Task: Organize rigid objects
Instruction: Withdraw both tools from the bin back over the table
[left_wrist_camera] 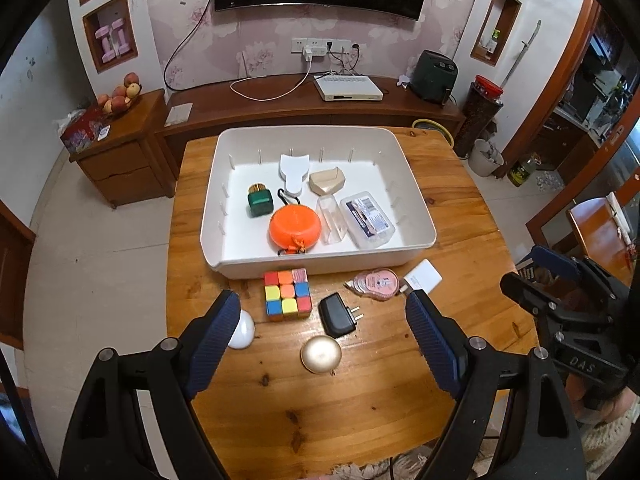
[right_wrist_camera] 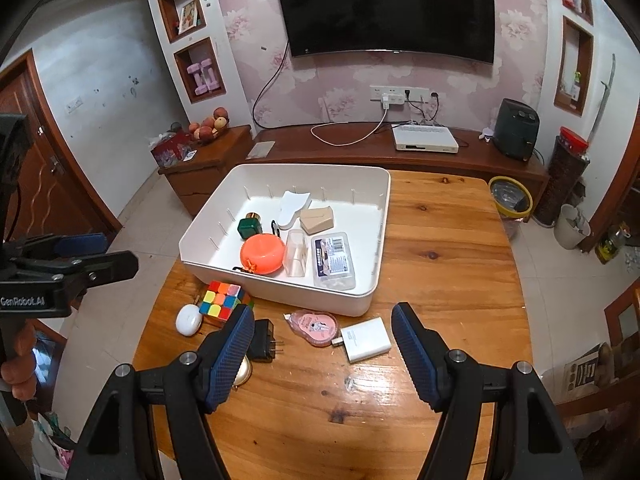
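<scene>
A white bin (left_wrist_camera: 420, 216) (right_wrist_camera: 280, 292) on the wooden table holds an orange round case (left_wrist_camera: 294, 226) (right_wrist_camera: 262, 254), a green box (left_wrist_camera: 259, 204), a clear plastic case (left_wrist_camera: 367, 218) and other small items. In front of it lie a colour cube (left_wrist_camera: 287, 295) (right_wrist_camera: 220, 298), a black plug adapter (left_wrist_camera: 337, 315) (right_wrist_camera: 262, 340), a gold round tin (left_wrist_camera: 321, 355), a white oval case (left_wrist_camera: 242, 330) (right_wrist_camera: 189, 319), a pink tape dispenser (left_wrist_camera: 378, 284) (right_wrist_camera: 315, 326) and a white charger (left_wrist_camera: 423, 278) (right_wrist_camera: 366, 340). My left gripper (left_wrist_camera: 324, 312) hangs open above the cube and adapter, holding nothing. My right gripper (right_wrist_camera: 322, 316) is open and empty over the tape dispenser.
A wooden TV cabinet (left_wrist_camera: 304, 106) with a white set-top box (left_wrist_camera: 348, 88) runs behind the table. A drawer chest with a fruit bowl (left_wrist_camera: 120, 98) stands at the left. A yellow-rimmed bin (right_wrist_camera: 512, 196) and a chair (left_wrist_camera: 596, 224) stand at the right. Bare table wood (right_wrist_camera: 440, 240) lies right of the white bin.
</scene>
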### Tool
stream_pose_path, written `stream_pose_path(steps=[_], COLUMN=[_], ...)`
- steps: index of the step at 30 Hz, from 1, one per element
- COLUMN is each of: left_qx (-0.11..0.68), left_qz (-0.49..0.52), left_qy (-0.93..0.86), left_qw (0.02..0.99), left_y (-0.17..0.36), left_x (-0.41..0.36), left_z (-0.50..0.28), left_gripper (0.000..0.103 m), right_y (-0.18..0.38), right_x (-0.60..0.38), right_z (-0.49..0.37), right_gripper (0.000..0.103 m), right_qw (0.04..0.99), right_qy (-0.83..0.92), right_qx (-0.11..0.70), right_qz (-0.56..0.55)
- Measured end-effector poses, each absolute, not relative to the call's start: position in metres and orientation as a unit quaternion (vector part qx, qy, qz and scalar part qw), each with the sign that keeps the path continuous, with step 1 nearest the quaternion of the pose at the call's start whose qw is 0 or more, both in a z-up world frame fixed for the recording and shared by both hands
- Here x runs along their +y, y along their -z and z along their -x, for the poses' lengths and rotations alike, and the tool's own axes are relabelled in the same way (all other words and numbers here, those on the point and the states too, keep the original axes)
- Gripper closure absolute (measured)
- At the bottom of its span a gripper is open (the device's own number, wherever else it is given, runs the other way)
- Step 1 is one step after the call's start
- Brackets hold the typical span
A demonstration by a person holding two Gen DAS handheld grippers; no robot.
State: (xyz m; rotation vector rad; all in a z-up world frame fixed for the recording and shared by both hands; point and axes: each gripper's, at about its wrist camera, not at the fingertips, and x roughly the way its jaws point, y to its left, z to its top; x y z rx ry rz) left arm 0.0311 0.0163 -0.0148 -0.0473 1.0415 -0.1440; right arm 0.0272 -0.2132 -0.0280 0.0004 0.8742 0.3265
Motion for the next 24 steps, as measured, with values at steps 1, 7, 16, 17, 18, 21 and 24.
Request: stream_pose_path(steps=[1,7,16,17,18,21,24], left_qx=[0.497,0.499,0.542,0.549,0.555,0.568,0.578], left_qz=[0.022,0.016,0.03,0.029,0.026,0.02,0.022], left_qy=[0.069,0.059,0.022,0.021,0.016,-0.001,-0.005], left_qw=[0.865,0.864,0.84,0.835,0.831,0.823,0.815], left_y=[0.016,0.039,0.102,0.11,0.119,0.142,0.161], left_x=[0.017,0.028,0.063,0.066,0.068,0.077,0.086], left_z=[-0.029,-0.017,-0.02,-0.021,-0.023,-0.028,-0.034], left_gripper=[0.016,0.008,0.007,0.007,0.007,0.007,0.007], right_y=[0.029,0.046,0.097,0.103,0.112,0.136,0.159], right_x=[-0.213,-0.211,-0.195,-0.19,-0.182,-0.158,-0.133], right_z=[-0.027,-0.026,-0.027,-0.025,-0.023,-0.018,-0.014], right_gripper=[0.029,0.022,0.022,0.022,0.022,0.022,0.022], right_qw=[0.893,0.893,0.864,0.86,0.855,0.837,0.82], right_qy=[-0.157,-0.15,-0.172,-0.178,-0.187,-0.215,-0.235], right_qx=[0.422,0.425,0.473,0.478,0.484,0.503,0.52], right_qz=[0.0,0.014,0.006,0.006,0.008,0.018,0.037])
